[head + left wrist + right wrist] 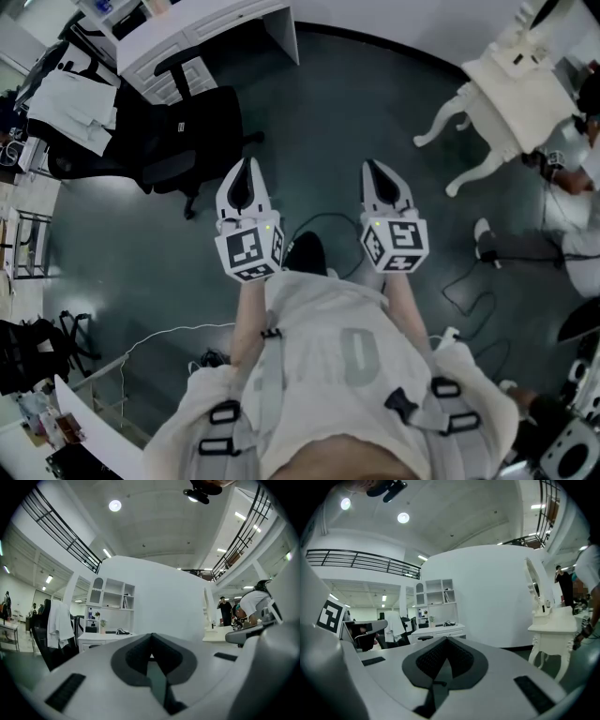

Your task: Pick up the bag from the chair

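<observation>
Left gripper [246, 171] and right gripper [373, 172], both closed and empty, should open while approaching the chair [186, 131] at upper left.

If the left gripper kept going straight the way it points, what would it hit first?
Nothing near: the left gripper points level across open floor. Farther on, probably the curved white wall, though the white desk sits just left of that line; depth is unclear.

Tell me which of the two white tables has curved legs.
The dressing table at the head view's upper right, beyond the right claw; the desk at upper left stands on flat panels.
</observation>
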{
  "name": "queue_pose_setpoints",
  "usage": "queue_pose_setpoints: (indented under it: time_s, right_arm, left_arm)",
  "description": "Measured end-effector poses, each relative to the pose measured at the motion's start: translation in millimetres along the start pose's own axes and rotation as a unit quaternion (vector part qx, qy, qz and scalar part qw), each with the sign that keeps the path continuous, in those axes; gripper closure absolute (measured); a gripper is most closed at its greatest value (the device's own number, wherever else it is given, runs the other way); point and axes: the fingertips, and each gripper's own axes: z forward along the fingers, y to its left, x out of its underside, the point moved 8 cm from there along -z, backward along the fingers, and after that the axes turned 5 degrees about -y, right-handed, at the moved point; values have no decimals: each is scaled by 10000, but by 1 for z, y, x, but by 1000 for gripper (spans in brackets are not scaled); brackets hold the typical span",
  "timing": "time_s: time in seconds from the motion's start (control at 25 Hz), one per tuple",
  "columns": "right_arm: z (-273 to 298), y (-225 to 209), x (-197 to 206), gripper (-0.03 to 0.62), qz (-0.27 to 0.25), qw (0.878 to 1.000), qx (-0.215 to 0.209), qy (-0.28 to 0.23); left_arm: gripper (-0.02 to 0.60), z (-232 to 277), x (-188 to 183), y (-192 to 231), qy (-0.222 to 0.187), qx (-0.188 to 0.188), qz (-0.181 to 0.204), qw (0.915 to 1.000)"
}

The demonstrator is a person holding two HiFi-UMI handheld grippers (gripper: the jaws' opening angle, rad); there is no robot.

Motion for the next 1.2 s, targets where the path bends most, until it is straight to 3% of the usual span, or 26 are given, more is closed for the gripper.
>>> queue_pose_setpoints:
  time_s: [0.2,0.56,0.76,0.96,1.2]
  right_arm:
    - [12,0,-1,589,44,9997,-233,32]
    - [47,-25,4,589,-160,9996,-224,-69]
    - [98,-39,-4,589,-288,9990,-218,-262]
    - [161,-55,-14,589,-405,9989,-101,-211]
    - [260,-82,-18,589,-520,9986,31,94]
  left_arm:
    - [575,13,-7,10,-152,-123,113,9997]
    - [575,70,-3,9,-420,-5,187,9989]
    - [575,130,-7,12,-682,146,318,9971]
    - [575,199,-10,29,-782,196,167,9966]
    - [575,301,0,54,-583,277,173,9978]
